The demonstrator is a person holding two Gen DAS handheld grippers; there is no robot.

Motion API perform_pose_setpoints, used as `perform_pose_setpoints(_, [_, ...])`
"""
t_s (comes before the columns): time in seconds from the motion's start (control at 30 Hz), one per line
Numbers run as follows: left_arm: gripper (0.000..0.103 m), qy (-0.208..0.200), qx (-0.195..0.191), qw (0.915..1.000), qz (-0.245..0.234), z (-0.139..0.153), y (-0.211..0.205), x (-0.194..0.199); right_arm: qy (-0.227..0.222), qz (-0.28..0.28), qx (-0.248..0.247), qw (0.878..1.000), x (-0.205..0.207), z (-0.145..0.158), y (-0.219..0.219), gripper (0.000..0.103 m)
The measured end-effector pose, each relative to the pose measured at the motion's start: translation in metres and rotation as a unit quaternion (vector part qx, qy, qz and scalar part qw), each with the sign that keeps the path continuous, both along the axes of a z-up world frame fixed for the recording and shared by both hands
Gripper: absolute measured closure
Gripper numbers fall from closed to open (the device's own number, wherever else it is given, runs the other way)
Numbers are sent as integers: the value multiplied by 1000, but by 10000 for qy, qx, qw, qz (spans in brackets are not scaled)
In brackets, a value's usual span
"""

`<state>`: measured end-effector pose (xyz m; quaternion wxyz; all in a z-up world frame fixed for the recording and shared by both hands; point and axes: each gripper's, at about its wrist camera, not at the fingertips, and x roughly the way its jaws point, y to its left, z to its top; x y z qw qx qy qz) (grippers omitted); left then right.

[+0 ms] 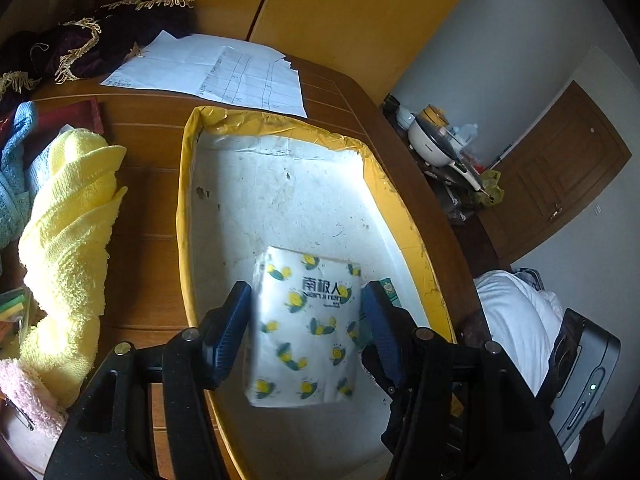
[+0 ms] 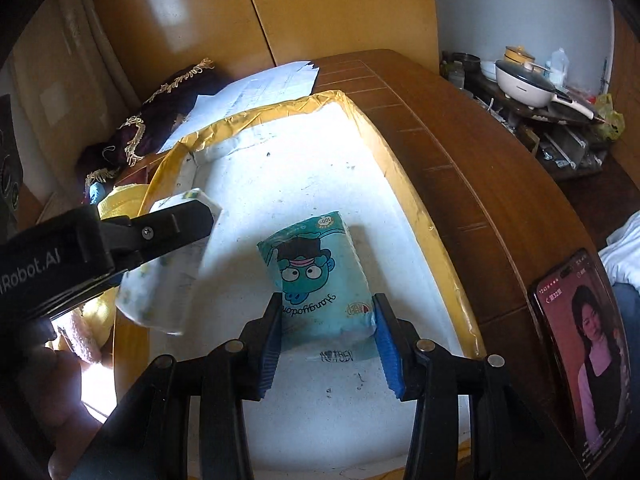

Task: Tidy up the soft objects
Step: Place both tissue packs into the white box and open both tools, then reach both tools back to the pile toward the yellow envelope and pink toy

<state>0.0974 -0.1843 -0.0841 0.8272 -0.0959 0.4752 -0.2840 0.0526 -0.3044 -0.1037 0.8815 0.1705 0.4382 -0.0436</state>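
Note:
A white tissue pack with a lemon print (image 1: 304, 332) hangs above the floor of a white foam box with a yellow taped rim (image 1: 184, 200), and my left gripper (image 1: 304, 332) is shut on its sides. In the right wrist view the same pack (image 2: 160, 292) and left gripper (image 2: 172, 232) hover over the box's left side. A teal tissue pack with a cartoon face (image 2: 320, 280) lies inside the box (image 2: 430, 226). My right gripper (image 2: 326, 340) is shut on its near end, with the blue fingers (image 2: 272, 340) pressed against both sides.
Yellow (image 1: 68, 240), blue (image 1: 16, 168) and pink (image 1: 24, 396) towels are piled on the wooden table (image 1: 144, 208) left of the box. Papers (image 1: 224, 72) and a dark fringed cloth (image 1: 80, 44) lie behind. A phone (image 2: 584, 356) stands at the right edge.

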Motion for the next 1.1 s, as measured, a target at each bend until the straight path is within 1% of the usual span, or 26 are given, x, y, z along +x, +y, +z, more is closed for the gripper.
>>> perform_pose_setpoints(0.03, [44,46,-105,9999,-71,0,1,-1,-22,-5,65,10000,0,0,-2,54])
perform_pose_setpoints(0.1, [38,255,-409,9986,-210,-2,3,0,-87,-18,224,9997,-2,2,-5,52])
perform_pose_setpoints(0.17, [36,409,-685,9965,-238,-2,7,3,-211,-36,378,9991,-5,6,-8,47])
perform_pose_setpoints(0.23, [36,431,-891,9949,-191,1,16,1,-372,-105,496,9980,-10,12,-10,45])
perform_pose_setpoints(0.3, [34,344,-1117,9931,-66,8,31,-3,-641,-143,646,9957,-18,20,-12,43])
perform_pose_setpoints(0.37, [27,104,-1307,9913,124,16,50,-11,-946,-135,800,9922,-25,29,-12,36])
perform_pose_setpoints(0.43, [26,-196,-1379,9895,378,22,72,-21,-1227,-31,970,9877,-32,37,-7,34])
perform_pose_setpoints(0.53, [25,-625,-1256,9866,832,26,104,-35,-1506,491,1181,9803,-35,47,15,30])
perform_pose_setpoints(0.6, [24,-817,-1115,9836,1163,25,127,-43,-1615,922,1272,9743,-36,52,36,30])
perform_pose_setpoints(0.67, [24,-977,-1025,9782,1518,20,150,-49,-1687,1283,1314,9684,-36,55,58,30])
perform_pose_setpoints(0.77, [24,-1233,-772,9697,1960,14,181,-55,-1686,1770,1342,9603,-35,57,93,30])
perform_pose_setpoints(0.83, [24,-1426,-578,9630,2215,10,199,-59,-1669,2044,1267,9562,-32,58,113,30])
perform_pose_setpoints(0.93, [24,-1515,-367,9534,2585,3,226,-63,-1639,2329,1187,9512,-24,57,140,30])
perform_pose_setpoints(1.1, [24,-1531,-269,9380,3099,-10,261,-63,-1516,2634,1333,9433,-5,49,174,30])
